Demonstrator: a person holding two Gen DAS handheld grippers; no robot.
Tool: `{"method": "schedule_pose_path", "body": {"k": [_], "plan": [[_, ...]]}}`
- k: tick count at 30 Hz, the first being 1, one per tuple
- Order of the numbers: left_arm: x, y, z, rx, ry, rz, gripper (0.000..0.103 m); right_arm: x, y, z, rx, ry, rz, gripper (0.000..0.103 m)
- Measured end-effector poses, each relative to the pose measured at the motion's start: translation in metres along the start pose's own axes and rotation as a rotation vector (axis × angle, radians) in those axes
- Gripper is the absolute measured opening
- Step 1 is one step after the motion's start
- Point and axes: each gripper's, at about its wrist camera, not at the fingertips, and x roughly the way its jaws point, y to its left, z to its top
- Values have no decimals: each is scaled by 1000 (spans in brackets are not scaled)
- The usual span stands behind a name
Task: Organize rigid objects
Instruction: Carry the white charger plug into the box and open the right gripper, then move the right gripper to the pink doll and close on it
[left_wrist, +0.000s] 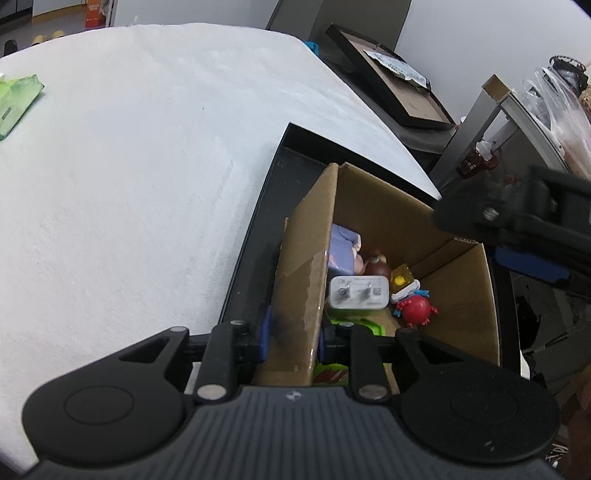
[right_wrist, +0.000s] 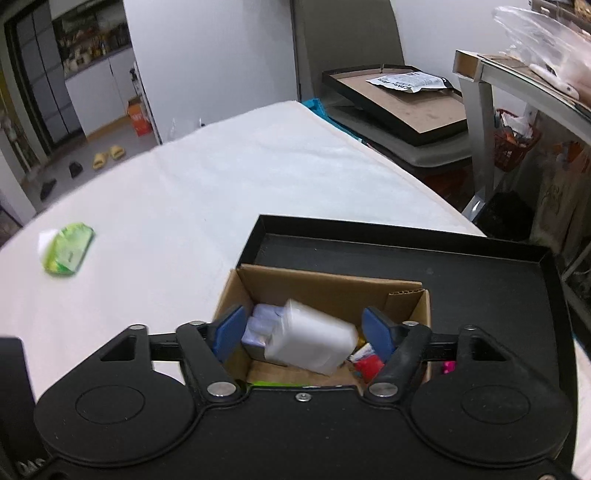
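Observation:
An open cardboard box (left_wrist: 306, 258) stands in a black tray (left_wrist: 258, 236) on the white-covered table. My left gripper (left_wrist: 293, 334) is shut on the box's near left wall, one blue pad on each side. Inside the box lie a white plug adapter (left_wrist: 358, 293), a red crab toy (left_wrist: 415, 308), a purple item (left_wrist: 343, 251), a brown figure (left_wrist: 376, 266) and a yellow cube (left_wrist: 402, 278). In the right wrist view my right gripper (right_wrist: 303, 332) hovers open over the box (right_wrist: 321, 284). The blurred adapter (right_wrist: 310, 339) sits between its blue pads without touching them.
A green packet (right_wrist: 68, 253) lies alone on the white cloth (right_wrist: 221, 177) at far left. A small pink item (right_wrist: 448, 367) rests in the tray (right_wrist: 480, 280) right of the box. Beyond the table's right edge stand a black picture frame (right_wrist: 399, 107) and a cluttered desk (right_wrist: 476, 70).

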Motion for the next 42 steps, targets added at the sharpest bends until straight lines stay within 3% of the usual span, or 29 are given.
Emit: {"method": "schedule_pose_path", "body": {"k": [17, 22, 36, 42], "plan": [[-21, -8, 6, 33, 28, 47, 28, -40, -37, -1, 66, -38, -70, 78], [-32, -14, 3, 76, 17, 94, 35, -52, -49, -8, 70, -59, -67, 80], [-40, -40, 6, 146, 15, 201, 38, -57, -92, -36, 123, -80, -48, 84], [-39, -50, 6, 162, 23, 241, 47, -49, -108, -46, 130, -83, -37, 86]]}}
